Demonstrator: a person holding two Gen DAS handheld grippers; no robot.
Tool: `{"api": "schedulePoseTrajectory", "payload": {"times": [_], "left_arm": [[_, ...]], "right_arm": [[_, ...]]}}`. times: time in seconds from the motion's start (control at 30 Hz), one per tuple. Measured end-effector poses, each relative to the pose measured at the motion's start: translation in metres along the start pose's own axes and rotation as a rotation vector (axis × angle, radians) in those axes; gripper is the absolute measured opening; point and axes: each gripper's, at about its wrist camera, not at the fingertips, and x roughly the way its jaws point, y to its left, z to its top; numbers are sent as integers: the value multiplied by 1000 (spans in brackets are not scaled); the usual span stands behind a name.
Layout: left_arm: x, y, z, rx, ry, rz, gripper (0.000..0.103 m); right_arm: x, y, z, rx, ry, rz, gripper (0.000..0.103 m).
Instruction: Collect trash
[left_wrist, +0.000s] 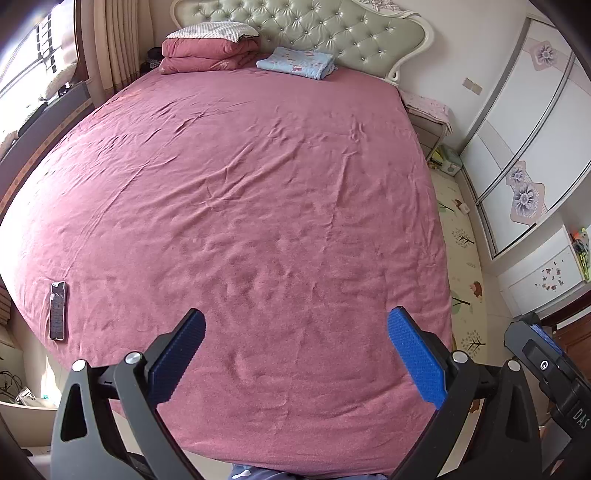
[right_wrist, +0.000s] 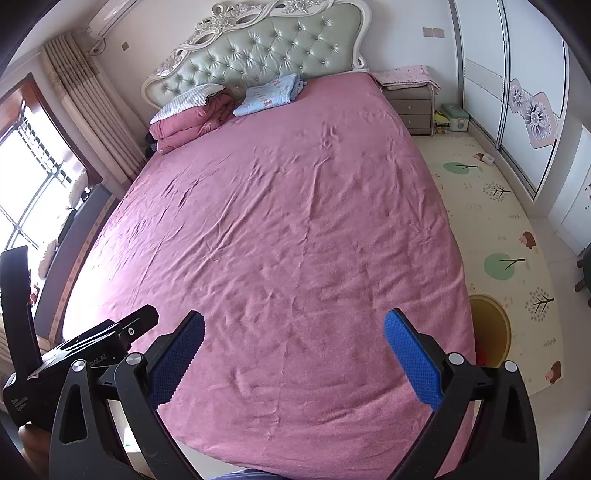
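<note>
My left gripper (left_wrist: 295, 321) is open and empty, held above the foot of a large bed with a pink sheet (left_wrist: 240, 184). My right gripper (right_wrist: 293, 323) is open and empty too, above the same sheet (right_wrist: 288, 206). A yellow round bin (right_wrist: 491, 328) stands on the floor at the bed's right side, close to my right gripper. I see no loose trash on the sheet in either view. The right gripper's body (left_wrist: 546, 365) shows at the right edge of the left wrist view; the left gripper's body (right_wrist: 92, 343) shows at the left of the right wrist view.
A phone (left_wrist: 58, 310) lies on the sheet near the left edge. A folded pink quilt (left_wrist: 207, 55) and a folded blue blanket (left_wrist: 295, 62) lie by the headboard. A nightstand (right_wrist: 410, 103), a patterned floor mat (right_wrist: 498, 229) and wardrobe doors (right_wrist: 524, 92) are on the right.
</note>
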Motion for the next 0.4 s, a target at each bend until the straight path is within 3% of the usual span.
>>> {"api": "schedulePoseTrajectory", "payload": {"times": [0.4], "left_arm": [[10,0,3,-15,33,-17,99]], "right_arm": [[5,-2,2,6,6,0,94]]}}
